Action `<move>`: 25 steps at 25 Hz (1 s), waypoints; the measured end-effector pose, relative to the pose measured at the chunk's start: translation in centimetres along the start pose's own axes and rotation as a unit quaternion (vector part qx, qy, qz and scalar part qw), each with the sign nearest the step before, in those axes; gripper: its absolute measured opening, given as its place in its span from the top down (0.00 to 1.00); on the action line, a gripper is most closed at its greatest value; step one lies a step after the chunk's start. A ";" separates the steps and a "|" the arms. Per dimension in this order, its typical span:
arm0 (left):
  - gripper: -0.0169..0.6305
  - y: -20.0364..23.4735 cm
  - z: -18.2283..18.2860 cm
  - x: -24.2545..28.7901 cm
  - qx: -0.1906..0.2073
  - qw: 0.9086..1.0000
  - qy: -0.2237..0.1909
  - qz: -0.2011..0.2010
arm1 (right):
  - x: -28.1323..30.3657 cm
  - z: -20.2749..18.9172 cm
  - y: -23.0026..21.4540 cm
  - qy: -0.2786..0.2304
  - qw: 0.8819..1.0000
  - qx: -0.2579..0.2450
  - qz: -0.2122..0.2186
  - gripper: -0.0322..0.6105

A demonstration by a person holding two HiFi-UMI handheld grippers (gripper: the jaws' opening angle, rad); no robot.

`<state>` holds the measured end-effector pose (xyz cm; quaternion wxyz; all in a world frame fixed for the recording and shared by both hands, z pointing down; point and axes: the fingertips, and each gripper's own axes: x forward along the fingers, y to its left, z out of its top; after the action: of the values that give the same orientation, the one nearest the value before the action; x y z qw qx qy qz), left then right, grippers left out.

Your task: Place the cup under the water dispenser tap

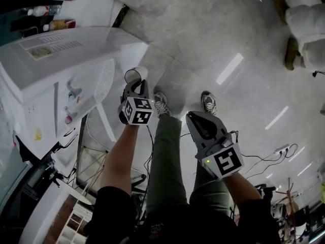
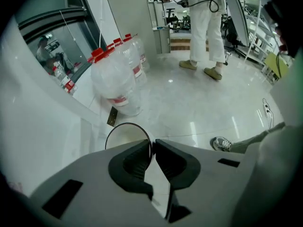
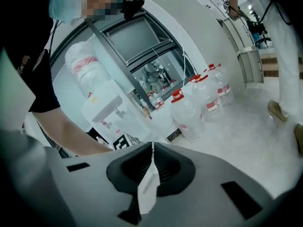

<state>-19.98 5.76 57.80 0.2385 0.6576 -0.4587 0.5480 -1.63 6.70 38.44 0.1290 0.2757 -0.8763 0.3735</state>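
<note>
Your left gripper (image 1: 136,87) pinches the cup (image 1: 134,76) by its wall, mouth up. The tap (image 1: 72,92) sits at nine o'clock from it. Your right gripper (image 1: 196,120) is farther off, closed on nothing.

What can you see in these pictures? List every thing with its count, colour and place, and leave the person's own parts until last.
Water dispenser: one, white, left of the head view.
Taps: apparently two, bluish and red, on the dispenser's front.
Cup: one, clear, rim pinched in the left tool, not under a tap.
Large water bottles: several, clear with red caps, on the floor by the wall.
Cables: several, dark, on the floor at the right.
Other person: one, white trousers, standing farther off.
Shoes: two, grey, below the tools.
Left tool: one, grey, shut on the cup.
Right tool: one, grey, shut, empty.
</note>
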 end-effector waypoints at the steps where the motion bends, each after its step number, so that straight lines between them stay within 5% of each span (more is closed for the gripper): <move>1: 0.89 0.1 0.5 -1.2 0.003 1.000 -0.004 0.001 | -0.3 0.7 0.5 0.000 1.000 -0.005 0.003 0.88; 13: 0.89 8.1 0.6 -13.2 -0.021 0.998 0.004 0.063 | -2.5 6.2 9.4 0.005 0.999 -0.013 0.034 0.88; 25: 0.89 12.5 -0.6 -11.9 -0.036 0.996 0.022 0.079 | -1.9 6.8 9.5 -0.007 1.000 -0.009 0.006 0.88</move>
<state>-30.80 4.51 44.48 0.2279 0.5979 -0.5239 0.5622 -5.71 7.97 27.37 0.1237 0.2721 -0.8821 0.3642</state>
